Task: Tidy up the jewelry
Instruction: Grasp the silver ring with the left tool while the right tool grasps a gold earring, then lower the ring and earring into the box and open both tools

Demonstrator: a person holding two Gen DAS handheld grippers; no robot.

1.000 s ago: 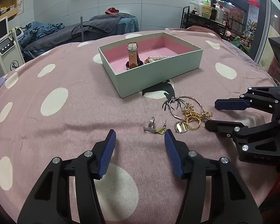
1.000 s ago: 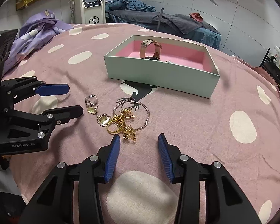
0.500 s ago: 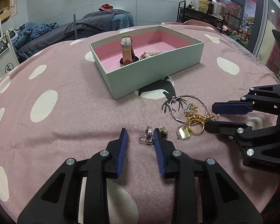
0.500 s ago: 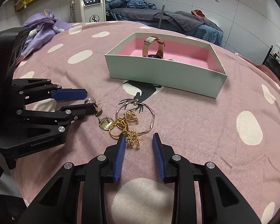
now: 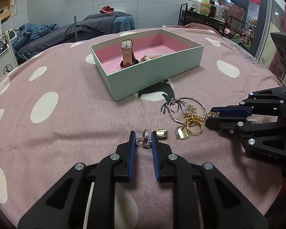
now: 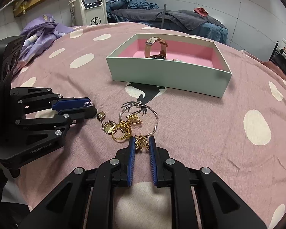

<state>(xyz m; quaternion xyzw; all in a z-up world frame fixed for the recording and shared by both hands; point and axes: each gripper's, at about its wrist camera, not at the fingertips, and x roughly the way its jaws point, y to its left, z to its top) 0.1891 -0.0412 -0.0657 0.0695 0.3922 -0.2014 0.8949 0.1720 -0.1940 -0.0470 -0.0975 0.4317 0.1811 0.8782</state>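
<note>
**user1:** Left gripper (image 5: 143,140) is pinching the silver ring (image 5: 144,140) on the cloth (image 5: 66,133). Right gripper (image 6: 141,143)?

**user2:** Closing on a gold charm (image 6: 141,143). 1 bangle (image 6: 141,118) nearby, box (image 6: 167,76) beyond with the watch (image 6: 156,47).

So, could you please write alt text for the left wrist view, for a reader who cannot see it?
The left gripper is shut on a silver ring on a pink polka-dot cloth. To its right, the right gripper is closing on a gold charm beside a tangle of gold rings and a bangle. Behind, a mint box holds a watch and pearls.
</note>
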